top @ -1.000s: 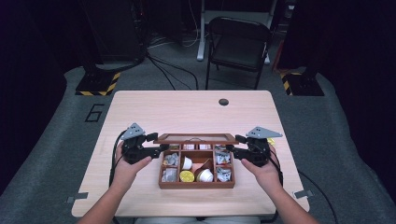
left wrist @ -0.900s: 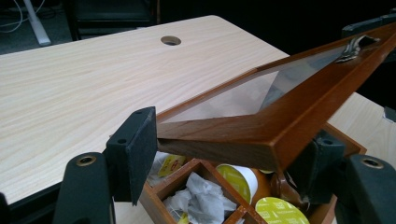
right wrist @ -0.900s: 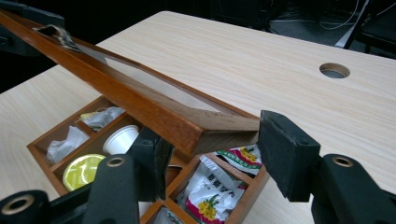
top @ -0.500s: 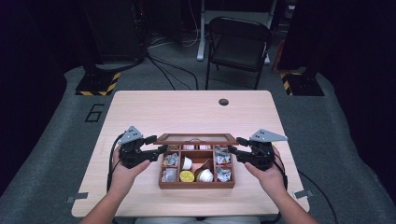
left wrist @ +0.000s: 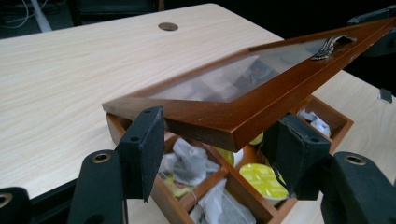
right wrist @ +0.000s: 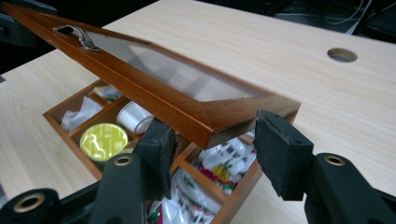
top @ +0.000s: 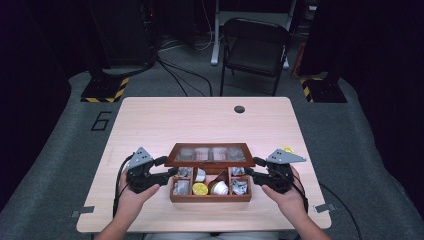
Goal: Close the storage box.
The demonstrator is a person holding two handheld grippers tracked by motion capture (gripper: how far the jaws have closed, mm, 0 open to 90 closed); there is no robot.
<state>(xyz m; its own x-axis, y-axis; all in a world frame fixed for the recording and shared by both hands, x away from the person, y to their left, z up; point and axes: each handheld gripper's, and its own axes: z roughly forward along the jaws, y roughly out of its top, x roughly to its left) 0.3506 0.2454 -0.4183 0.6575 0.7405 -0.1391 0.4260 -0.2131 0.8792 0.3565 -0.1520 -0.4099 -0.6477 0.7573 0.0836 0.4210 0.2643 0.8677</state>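
High view: both hands level, left claw (top: 169, 173), right claw (top: 250, 174) gripping lid (top: 210, 154) ends.

High view: bare table (top: 200, 117) across the upper half of the frame, broken by one cable hole (top: 239, 109). At lower centre, the wooden box (top: 210, 196) and its half-raised lid (top: 210, 154) block passage between the left gripper (top: 167, 167) and right gripper (top: 250, 167).
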